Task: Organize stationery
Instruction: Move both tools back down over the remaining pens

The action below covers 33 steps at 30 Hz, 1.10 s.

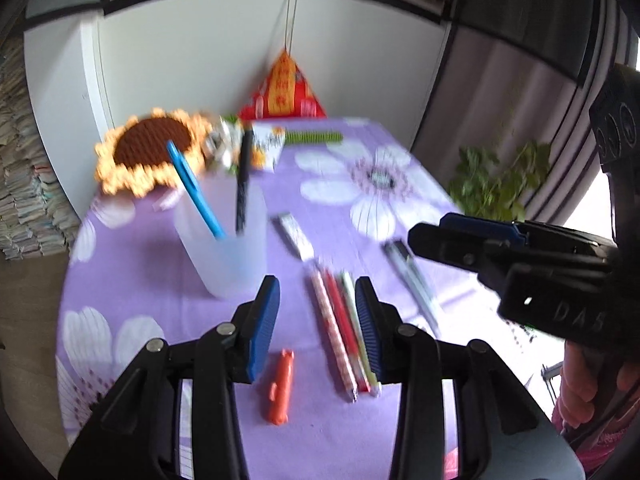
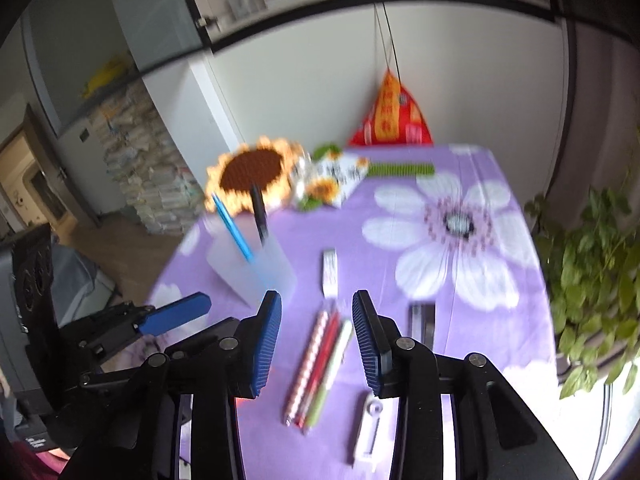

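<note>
A translucent cup [image 1: 224, 240] [image 2: 256, 272] stands on the purple flowered tablecloth [image 1: 320, 184] and holds a blue pen [image 1: 194, 192] [image 2: 232, 226] and a black pen [image 1: 243, 178] [image 2: 259, 212]. Three pens [image 1: 344, 332] [image 2: 318, 364], patterned, red and green, lie side by side on the cloth. An orange piece [image 1: 281, 388], a white eraser [image 1: 295, 236] [image 2: 330, 272] and a silver pen [image 1: 412, 284] lie nearby. My left gripper [image 1: 316, 320] is open above the cloth, empty. My right gripper [image 2: 316, 332] is open above the three pens, empty; it also shows in the left wrist view [image 1: 520, 264].
A crocheted sunflower [image 1: 152, 152] [image 2: 252, 172], a flower-printed box [image 1: 268, 148] and a red bag [image 1: 284, 92] [image 2: 390, 116] sit at the table's far end. A white utility knife [image 2: 368, 428] and a dark flat item [image 2: 422, 320] lie on the cloth. A green plant [image 2: 592, 264] stands to the right.
</note>
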Motion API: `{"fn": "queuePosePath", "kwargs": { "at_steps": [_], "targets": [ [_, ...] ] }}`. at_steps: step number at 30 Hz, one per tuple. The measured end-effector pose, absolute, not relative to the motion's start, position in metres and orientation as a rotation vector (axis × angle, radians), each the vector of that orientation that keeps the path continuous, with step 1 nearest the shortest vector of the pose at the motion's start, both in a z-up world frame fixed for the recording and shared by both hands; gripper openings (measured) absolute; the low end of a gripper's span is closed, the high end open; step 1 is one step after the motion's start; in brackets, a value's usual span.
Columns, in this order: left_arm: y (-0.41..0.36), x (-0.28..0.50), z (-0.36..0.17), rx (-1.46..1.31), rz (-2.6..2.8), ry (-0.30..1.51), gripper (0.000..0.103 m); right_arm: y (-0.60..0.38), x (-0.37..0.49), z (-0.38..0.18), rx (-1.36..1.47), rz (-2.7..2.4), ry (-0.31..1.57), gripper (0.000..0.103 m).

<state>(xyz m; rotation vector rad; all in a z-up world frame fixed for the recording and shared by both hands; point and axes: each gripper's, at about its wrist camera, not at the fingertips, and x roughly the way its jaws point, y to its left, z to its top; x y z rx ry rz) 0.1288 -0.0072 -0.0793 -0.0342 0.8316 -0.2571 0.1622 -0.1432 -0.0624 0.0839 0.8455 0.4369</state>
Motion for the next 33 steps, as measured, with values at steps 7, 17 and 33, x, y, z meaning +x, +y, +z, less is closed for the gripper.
{"fn": "queuePosePath", "kwargs": {
  "at_steps": [7, 17, 33],
  "targets": [
    [-0.018, 0.14, -0.112, -0.014, -0.256, 0.928, 0.032, -0.157, 0.169, -0.112, 0.112, 0.386, 0.967, 0.037],
    [-0.032, 0.152, -0.125, 0.003, -0.273, 0.968, 0.03, -0.167, 0.175, -0.125, 0.074, 0.346, 0.975, 0.037],
    [-0.03, 0.171, -0.146, -0.029, -0.261, 1.028, 0.021, -0.172, 0.205, -0.16, 0.051, 0.332, 1.044, 0.037]
  ]
}}
